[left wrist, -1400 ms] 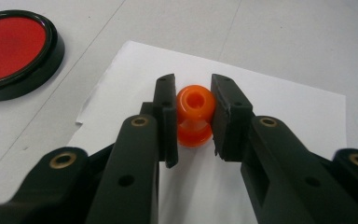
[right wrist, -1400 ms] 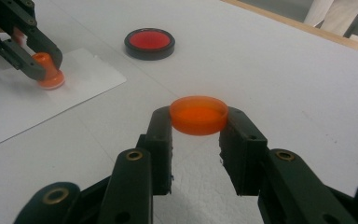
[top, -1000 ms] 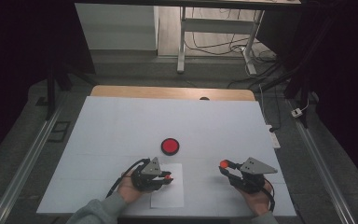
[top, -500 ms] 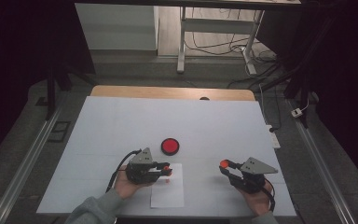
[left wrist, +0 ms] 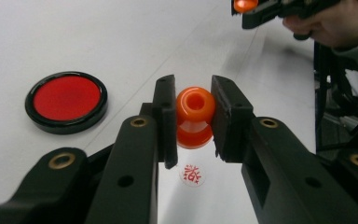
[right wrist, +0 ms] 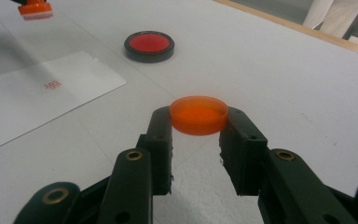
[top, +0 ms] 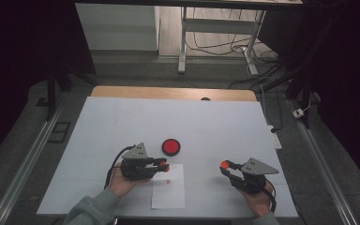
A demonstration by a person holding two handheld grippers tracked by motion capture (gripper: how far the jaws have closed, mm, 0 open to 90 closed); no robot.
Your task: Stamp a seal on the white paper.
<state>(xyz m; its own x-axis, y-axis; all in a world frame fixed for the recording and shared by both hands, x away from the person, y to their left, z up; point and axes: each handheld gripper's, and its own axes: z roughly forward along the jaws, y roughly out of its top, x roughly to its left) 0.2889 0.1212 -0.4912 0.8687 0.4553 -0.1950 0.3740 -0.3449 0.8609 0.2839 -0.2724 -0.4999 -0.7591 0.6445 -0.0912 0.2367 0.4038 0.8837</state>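
The left gripper [left wrist: 194, 116] is clamping an orange stamp [left wrist: 195, 116] by its rounded knob, holding it just above the sheet of paper [top: 168, 192], over the red mark [left wrist: 192, 175] printed there. The right gripper [right wrist: 198, 126] is squeezing the orange cap [right wrist: 198, 115] by its rim and holding it near the table [top: 215, 122], well apart from the stamp.

The knob is looking round and smooth, so the stamp could be rotating or sliding between the flat pads, and a tilted stamp would be meeting the cap crooked when the two come together. The inked face is likely wet, so brushing the paper again could be smearing the mark or leaving a second one. The cap is being gripped only at its edge and could be popping out under pressure. The black ink pad [top: 171, 146] is lying open beside the paper, so a low pass could be knocking it
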